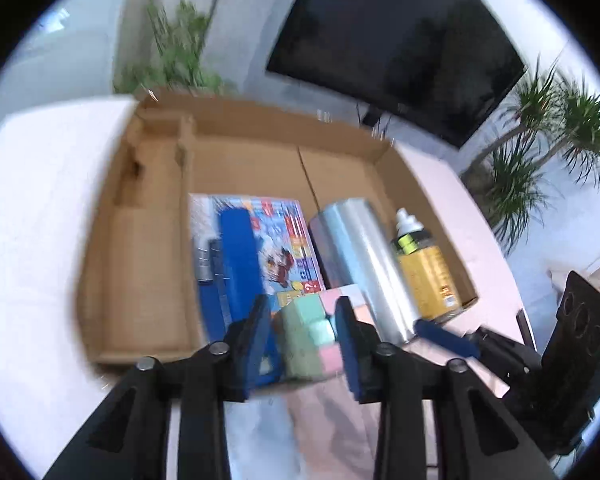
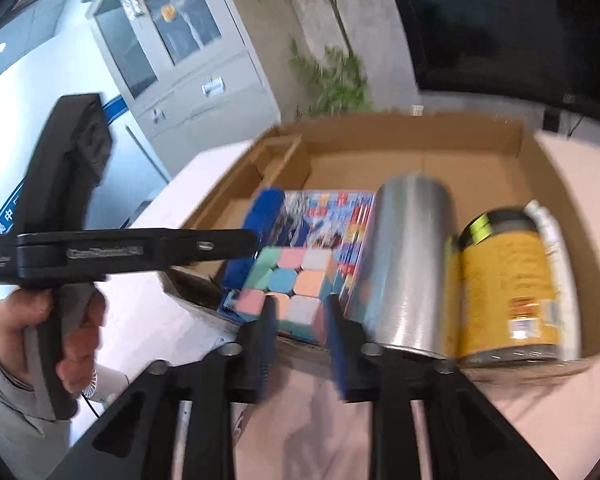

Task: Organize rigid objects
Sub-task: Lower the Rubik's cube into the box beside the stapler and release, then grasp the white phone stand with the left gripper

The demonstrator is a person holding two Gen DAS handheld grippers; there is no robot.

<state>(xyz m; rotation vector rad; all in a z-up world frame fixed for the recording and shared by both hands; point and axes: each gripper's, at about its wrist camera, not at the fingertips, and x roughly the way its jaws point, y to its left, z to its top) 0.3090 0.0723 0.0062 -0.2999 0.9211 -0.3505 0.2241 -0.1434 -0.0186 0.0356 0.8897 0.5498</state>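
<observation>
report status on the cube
Left claw shut on pastel puzzle cube, at cardboard box near edge. Right claw open, empty. Silver cylinder close beside cube.

Your two wrist views were evenly and brightly lit, with no hard shadows. Motion blur smeared both: the cardboard box (image 1: 148,240) edges, the yellow can (image 2: 508,292) label and the plants (image 1: 176,48) were soft. The silver cylinder (image 2: 408,264) carried a pale sheen. Ceiling lights glinted in the cabinet glass (image 2: 156,20). Fisheye bending curved everything near the dark circular rim.
</observation>
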